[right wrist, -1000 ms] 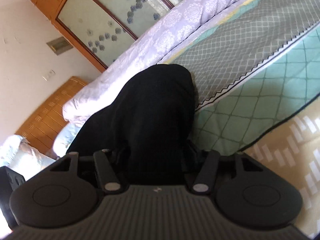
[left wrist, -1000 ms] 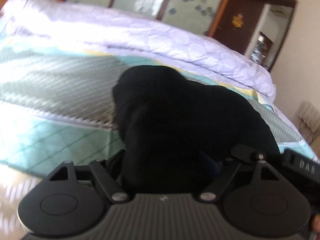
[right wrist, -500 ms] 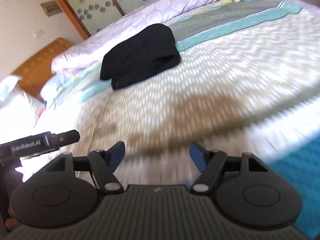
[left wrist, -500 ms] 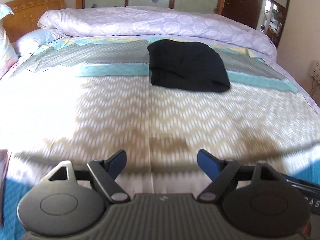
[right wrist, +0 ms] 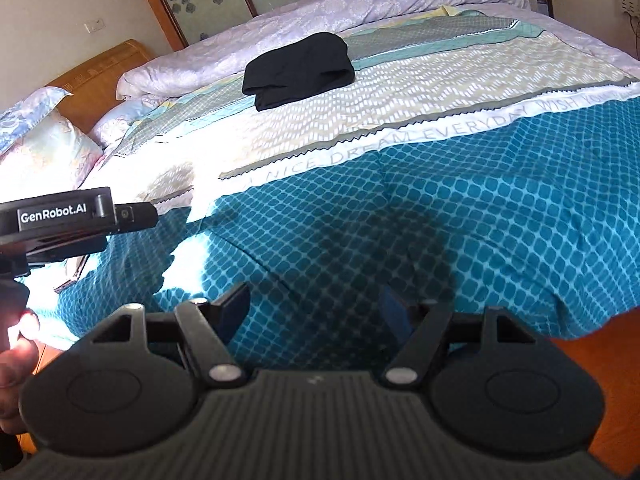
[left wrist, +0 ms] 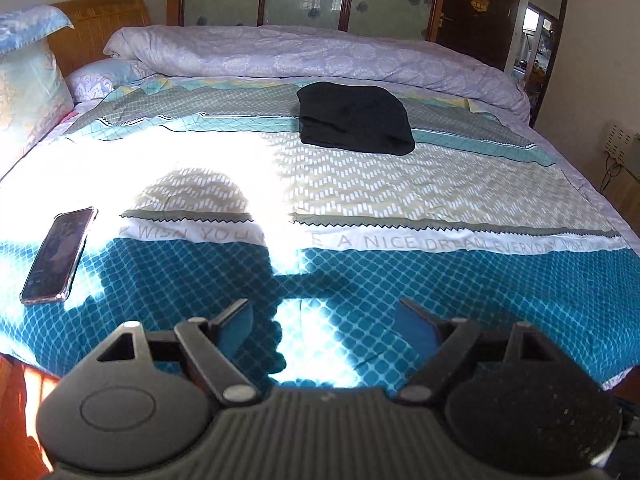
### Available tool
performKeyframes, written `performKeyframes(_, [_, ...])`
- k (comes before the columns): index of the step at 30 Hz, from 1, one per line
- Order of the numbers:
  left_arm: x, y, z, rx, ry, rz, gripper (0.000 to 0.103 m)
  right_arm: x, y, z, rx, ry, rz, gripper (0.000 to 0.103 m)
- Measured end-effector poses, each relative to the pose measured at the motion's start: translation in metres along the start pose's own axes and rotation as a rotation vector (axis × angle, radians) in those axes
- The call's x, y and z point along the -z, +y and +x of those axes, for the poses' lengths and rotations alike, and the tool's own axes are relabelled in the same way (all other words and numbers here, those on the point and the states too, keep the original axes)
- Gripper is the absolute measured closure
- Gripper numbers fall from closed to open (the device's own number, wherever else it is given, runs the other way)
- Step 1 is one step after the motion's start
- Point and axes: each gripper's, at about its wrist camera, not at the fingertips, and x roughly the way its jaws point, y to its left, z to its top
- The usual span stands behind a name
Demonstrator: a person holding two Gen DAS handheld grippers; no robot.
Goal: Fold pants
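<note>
The black pants (left wrist: 354, 118) lie folded in a compact bundle on the far part of the bed, in front of the rolled lilac duvet; they also show in the right wrist view (right wrist: 300, 70). My left gripper (left wrist: 324, 326) is open and empty, far back over the bed's near blue edge. My right gripper (right wrist: 314, 308) is open and empty, also over the near edge. The left gripper's body (right wrist: 68, 220) shows at the left of the right wrist view.
A phone (left wrist: 58, 256) lies on the bedspread at the near left. A lilac duvet (left wrist: 312, 58) runs along the far side. Pillows (left wrist: 28, 76) and a wooden headboard (left wrist: 100, 20) stand at the left. Wooden floor (right wrist: 600, 364) shows below the bed's edge.
Both grippers have let go of the pants and pulled far back to the bed's near edge. The pants stay folded at the far side.
</note>
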Motion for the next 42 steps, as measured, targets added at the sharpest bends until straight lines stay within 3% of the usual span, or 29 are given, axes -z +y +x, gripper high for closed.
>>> performKeyframes(9, [0.014, -0.005, -0.019, -0.032, -0.026, 0.042, 0.015, -0.001, 0.005, -0.025, -0.022, -0.086, 0.017, 0.027])
performKeyframes(20, [0.014, -0.008, -0.015, -0.078, -0.053, 0.103, 0.0, -0.005, -0.017, -0.019, -0.02, -0.056, 0.094, 0.026])
performKeyframes(27, [0.013, -0.005, 0.002, -0.083, -0.018, 0.112, 0.0, -0.002, -0.025, -0.005, -0.021, 0.0, 0.103, 0.026])
performKeyframes(42, [0.014, 0.009, 0.02, -0.151, 0.03, 0.1, 0.0, -0.003, -0.011, -0.011, -0.024, -0.027, 0.017, 0.022])
